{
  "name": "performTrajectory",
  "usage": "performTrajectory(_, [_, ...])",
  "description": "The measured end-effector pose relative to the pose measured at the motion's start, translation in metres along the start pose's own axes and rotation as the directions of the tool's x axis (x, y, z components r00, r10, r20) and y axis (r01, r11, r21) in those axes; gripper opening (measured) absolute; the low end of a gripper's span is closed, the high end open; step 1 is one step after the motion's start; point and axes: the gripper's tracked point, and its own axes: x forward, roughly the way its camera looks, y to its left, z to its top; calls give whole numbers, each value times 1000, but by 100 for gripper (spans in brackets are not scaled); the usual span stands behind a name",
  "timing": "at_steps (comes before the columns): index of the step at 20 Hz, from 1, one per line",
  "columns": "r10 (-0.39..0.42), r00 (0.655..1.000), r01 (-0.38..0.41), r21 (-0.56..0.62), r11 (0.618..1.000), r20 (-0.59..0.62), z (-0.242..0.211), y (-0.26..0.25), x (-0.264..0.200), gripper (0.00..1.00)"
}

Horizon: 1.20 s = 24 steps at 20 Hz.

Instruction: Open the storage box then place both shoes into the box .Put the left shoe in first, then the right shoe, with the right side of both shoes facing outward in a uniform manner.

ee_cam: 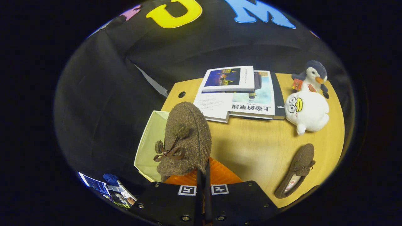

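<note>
The gripper [203, 175] is pinched nearly closed on the heel of a brown fuzzy shoe [185, 141], held toe-up over the open cream box [147, 147] at the table's [251, 147] edge. Bare tabletop separates it from the second shoe [296, 171].

Fuzzy brown shoe [187, 141] with a darker brown bow, pinched by the gripper [203, 175] above the cream box [147, 147]; matching brown shoe [296, 171] near the tan table's [257, 147] right edge; white plush [306, 111], navy-and-white penguin [312, 77] at its far corner
</note>
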Motion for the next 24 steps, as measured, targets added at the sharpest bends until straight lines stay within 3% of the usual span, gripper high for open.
performTrajectory(11, [84,995,-88,-89,992,-44,21,104,58,3])
performTrajectory(17, [66,990,-79,-107,991,-123,2,125,106,3])
performTrajectory(24, [15,990,-28,-90,996,-139,-6,126,130,4])
